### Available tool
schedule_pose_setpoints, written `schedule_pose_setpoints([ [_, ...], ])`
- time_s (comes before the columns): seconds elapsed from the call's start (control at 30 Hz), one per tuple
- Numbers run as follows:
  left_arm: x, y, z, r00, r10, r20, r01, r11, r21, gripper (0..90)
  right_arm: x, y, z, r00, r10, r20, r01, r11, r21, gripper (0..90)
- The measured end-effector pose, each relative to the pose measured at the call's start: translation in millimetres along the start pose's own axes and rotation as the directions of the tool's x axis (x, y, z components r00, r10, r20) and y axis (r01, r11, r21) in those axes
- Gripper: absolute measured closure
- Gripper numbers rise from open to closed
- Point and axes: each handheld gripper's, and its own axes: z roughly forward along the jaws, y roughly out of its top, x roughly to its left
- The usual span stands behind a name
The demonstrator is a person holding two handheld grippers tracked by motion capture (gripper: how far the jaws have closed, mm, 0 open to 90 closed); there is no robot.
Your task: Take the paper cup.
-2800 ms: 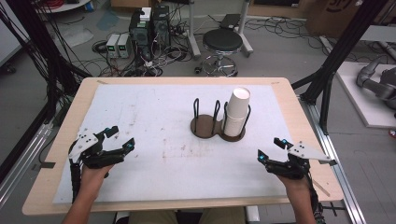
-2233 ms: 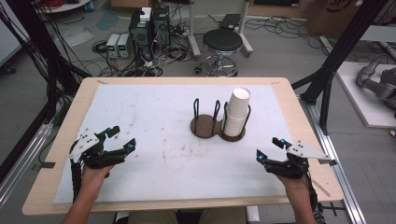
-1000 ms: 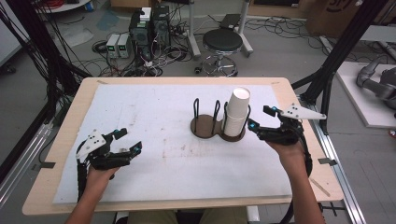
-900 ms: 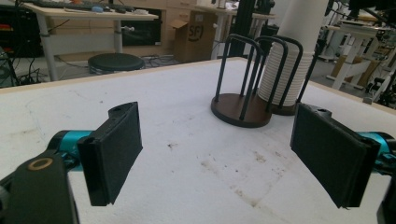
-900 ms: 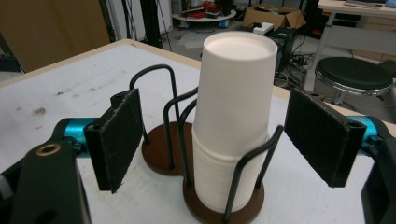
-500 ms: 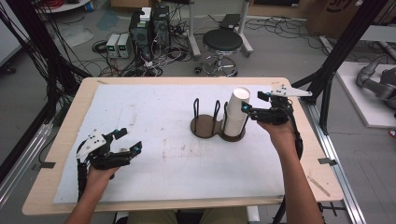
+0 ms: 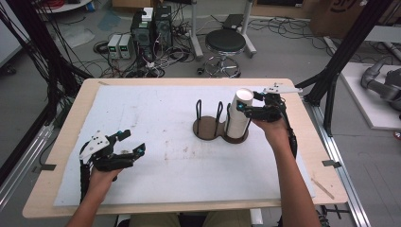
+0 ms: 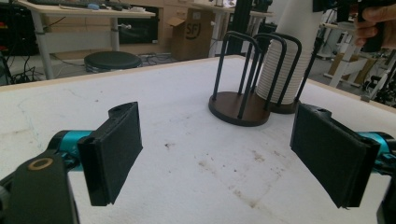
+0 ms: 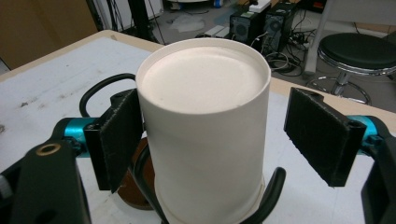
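A tall stack of white paper cups [image 7: 239, 117] stands upside down in the right ring of a dark two-ring wire holder [image 7: 208, 127]; the left ring is empty. My right gripper [image 7: 247, 100] is open at the top of the stack, one jaw on each side. In the right gripper view the top cup [image 9: 205, 135] sits between the pads of that gripper [image 9: 222, 135], the left pad close against it and the right pad apart. My left gripper [image 7: 135, 142] rests open low over the white mat at the front left, nothing between its jaws [image 8: 219, 158]. It faces the holder [image 8: 238, 105] and cups [image 8: 287, 60].
A white mat [image 7: 156, 118] covers most of the wooden table [image 7: 71, 142]. Black frame posts [image 7: 340, 61] rise beside the table's right edge. A stool [image 7: 226, 42] and electronics boxes [image 7: 151, 23] stand on the floor beyond the far edge.
My right gripper has moved from the table's front right corner up and left to the top of the cup stack. The left gripper has shifted slightly right and stayed open.
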Motion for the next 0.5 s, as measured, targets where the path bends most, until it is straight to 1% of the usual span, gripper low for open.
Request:
schedule_pose_setpoints([
  [0.03, 0.0, 0.0, 0.0, 1.0, 0.0, 0.0, 0.0, 1.0, 0.0, 16.5, 0.2, 0.2, 1.2, 1.0, 0.005, -0.004, -0.005, 1.0, -0.002, 20.2],
  [0.07, -0.1, 0.0, 0.1, 1.0, -0.002, 0.0, 0.002, 1.0, -0.002, 16.5, -0.2, 0.6, 3.0, 1.0, 0.001, -0.006, -0.001, 1.0, -0.01, 20.2],
  [0.2, 0.8, 0.1, -0.7, 1.0, 0.0, -0.002, 0.0, 1.0, -0.001, 16.5, 0.2, 2.0, 7.7, 1.0, -0.004, -0.003, 0.004, 1.0, -0.008, 21.2],
  [0.27, 1.1, 0.0, -1.0, 1.0, -0.002, -0.002, 0.002, 1.0, -0.001, 16.5, 0.3, 2.1, 9.3, 0.9998, -0.003, -0.018, 0.003, 1.0, -0.004, 26.3],
  [0.3, 1.1, -0.1, -1.2, 1.0, -0.005, -0.002, 0.005, 1.0, -0.002, 16.5, 0.2, 2.1, 9.8, 0.9997, -0.011, -0.023, 0.011, 1.0, -0.005, 26.4],
  [0.37, 1.4, -0.1, -1.3, 1.0, -0.004, -0.002, 0.004, 1.0, -0.001, 16.5, 0.7, 2.2, 10.2, 0.9997, -0.009, -0.021, 0.008, 1.0, -0.003, 26.5],
  [0.43, 1.5, -0.1, -1.4, 1.0, -0.004, 0.0, 0.004, 1.0, -0.001, 16.5, 0.4, 2.3, 10.1, 0.9997, -0.011, -0.023, 0.011, 1.0, -0.006, 30.7],
  [0.5, 1.4, -0.1, -1.2, 1.0, -0.004, 0.001, 0.004, 1.0, 0.0, 16.5, 0.6, 2.6, 9.7, 0.9996, -0.015, -0.023, 0.015, 1.0, -0.008, 31.0],
])
